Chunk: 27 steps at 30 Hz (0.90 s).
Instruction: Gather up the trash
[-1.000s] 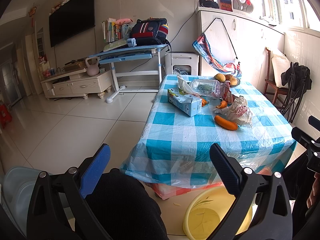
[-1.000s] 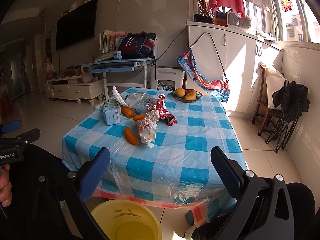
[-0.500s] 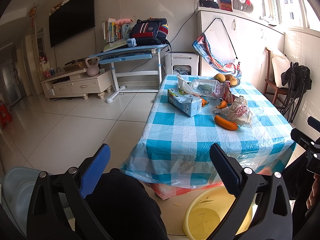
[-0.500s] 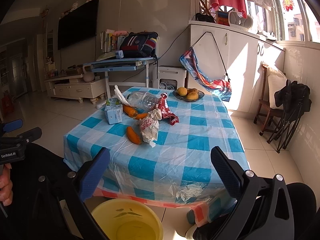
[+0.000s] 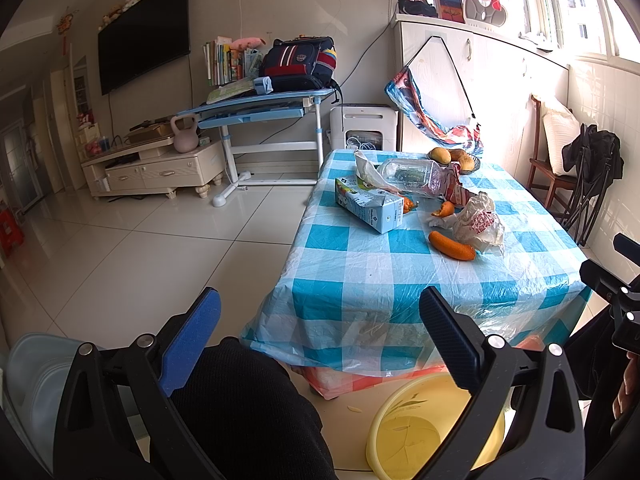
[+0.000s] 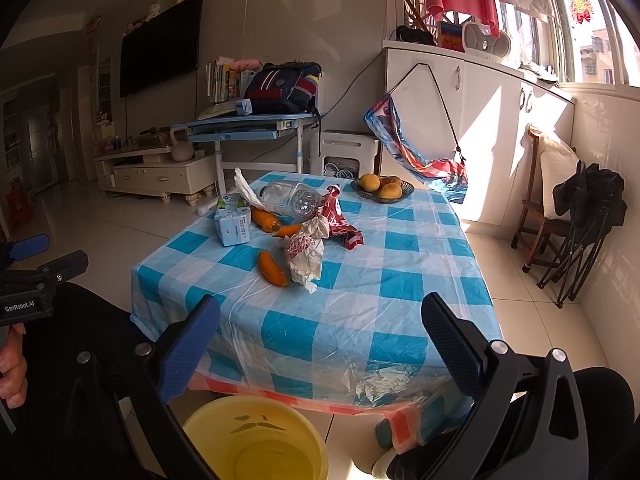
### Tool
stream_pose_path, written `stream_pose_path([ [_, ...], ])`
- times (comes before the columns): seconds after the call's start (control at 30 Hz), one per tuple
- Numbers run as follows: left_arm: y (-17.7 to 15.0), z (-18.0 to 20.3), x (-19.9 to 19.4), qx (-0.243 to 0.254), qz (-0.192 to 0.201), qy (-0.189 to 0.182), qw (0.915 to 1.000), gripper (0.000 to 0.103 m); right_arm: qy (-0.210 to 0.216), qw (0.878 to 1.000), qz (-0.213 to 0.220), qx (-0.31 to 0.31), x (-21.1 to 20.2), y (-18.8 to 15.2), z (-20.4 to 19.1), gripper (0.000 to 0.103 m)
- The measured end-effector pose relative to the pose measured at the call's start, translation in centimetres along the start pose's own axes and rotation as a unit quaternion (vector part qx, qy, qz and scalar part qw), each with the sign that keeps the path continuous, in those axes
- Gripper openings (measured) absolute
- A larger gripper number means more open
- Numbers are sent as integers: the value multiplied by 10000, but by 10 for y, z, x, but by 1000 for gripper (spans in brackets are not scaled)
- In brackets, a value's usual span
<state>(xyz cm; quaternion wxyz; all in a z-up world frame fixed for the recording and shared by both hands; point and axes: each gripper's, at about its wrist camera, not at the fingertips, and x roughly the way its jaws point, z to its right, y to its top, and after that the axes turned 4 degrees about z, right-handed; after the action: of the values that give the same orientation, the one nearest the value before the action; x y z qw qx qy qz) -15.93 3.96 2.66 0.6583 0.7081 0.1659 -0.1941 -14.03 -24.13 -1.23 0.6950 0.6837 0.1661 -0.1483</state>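
Note:
Trash lies on the blue-checked table: a light blue carton, a clear plastic bottle, a crumpled white bag, a red wrapper, orange peels. A yellow bucket stands on the floor at the table's near edge. My left gripper and right gripper are both open and empty, held short of the table above the bucket.
A bowl of fruit sits at the table's far end. A wooden chair with a pillow and a folded black stroller stand at the right wall. A blue desk and TV cabinet are beyond open tiled floor.
The right wrist view has drifted slightly, so the table sits a little more to the right in it. The left view is nearly the same. Both grippers stay open.

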Motion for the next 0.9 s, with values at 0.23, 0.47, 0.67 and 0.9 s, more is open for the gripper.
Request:
stream_pose_path([
  [0.23,2,-1,3,-31,-53,-78,10000,96,77,10000,-3,48,0,2,0,97],
  [0.47,18,-1,24,-117,-143,-392,9991,96,72,10000,4,-33,-2,15,9,97],
  [0.67,34,22,65,112,-296,-590,9978,96,266,9982,-329,425,12,21,39,97],
  [0.9,50,18,123,-371,-651,-677,9949,96,757,9940,-682,394,51,42,46,97],
])
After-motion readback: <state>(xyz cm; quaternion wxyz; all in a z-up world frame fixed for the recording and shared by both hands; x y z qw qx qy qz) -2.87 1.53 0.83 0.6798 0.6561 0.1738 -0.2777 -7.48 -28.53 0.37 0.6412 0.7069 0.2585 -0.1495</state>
